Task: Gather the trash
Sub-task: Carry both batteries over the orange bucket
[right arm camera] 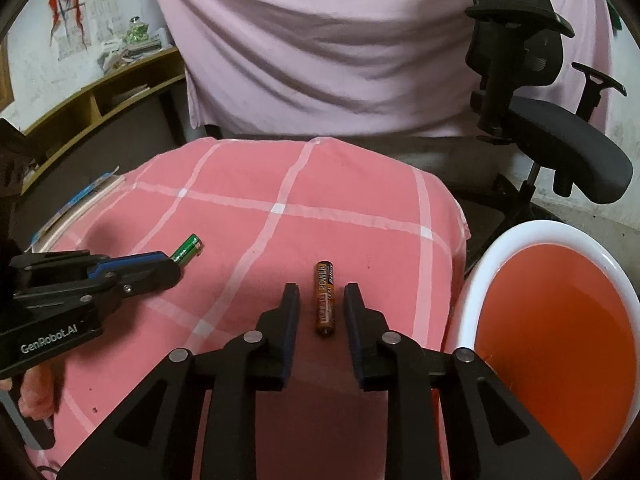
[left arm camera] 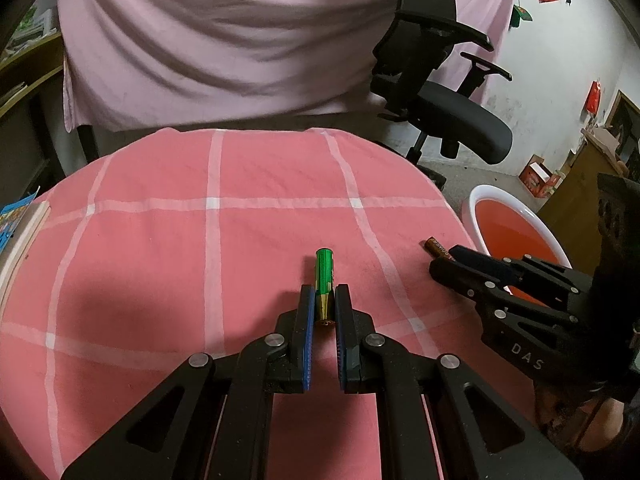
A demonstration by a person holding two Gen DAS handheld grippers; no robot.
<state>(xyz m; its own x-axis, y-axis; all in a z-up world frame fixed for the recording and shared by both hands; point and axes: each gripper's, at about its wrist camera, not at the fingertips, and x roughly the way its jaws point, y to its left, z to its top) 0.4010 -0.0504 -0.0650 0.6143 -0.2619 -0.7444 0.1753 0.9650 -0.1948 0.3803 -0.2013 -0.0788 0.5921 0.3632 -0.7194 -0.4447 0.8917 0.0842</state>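
A green battery (left arm camera: pixel 323 280) lies on the pink checked tablecloth (left arm camera: pixel 200 240); its near end sits between the fingertips of my left gripper (left arm camera: pixel 323 290), whose jaws stand narrowly apart on either side of it. It also shows in the right wrist view (right arm camera: pixel 187 251). An orange and black battery (right arm camera: pixel 326 300) lies flat between the open fingers of my right gripper (right arm camera: pixel 322 291), with gaps on both sides. Its tip pokes out past the right gripper in the left wrist view (left arm camera: pixel 437 247). A white bin with an orange liner (right arm camera: pixel 552 320) stands to the right of the table.
A black office chair (left arm camera: pixel 444 92) stands behind the table at the right. A pink cloth (left arm camera: pixel 240 40) hangs behind. A book with a blue cover (left arm camera: pixel 16 224) lies at the table's left edge. Wooden shelves (right arm camera: pixel 100 100) stand at the far left.
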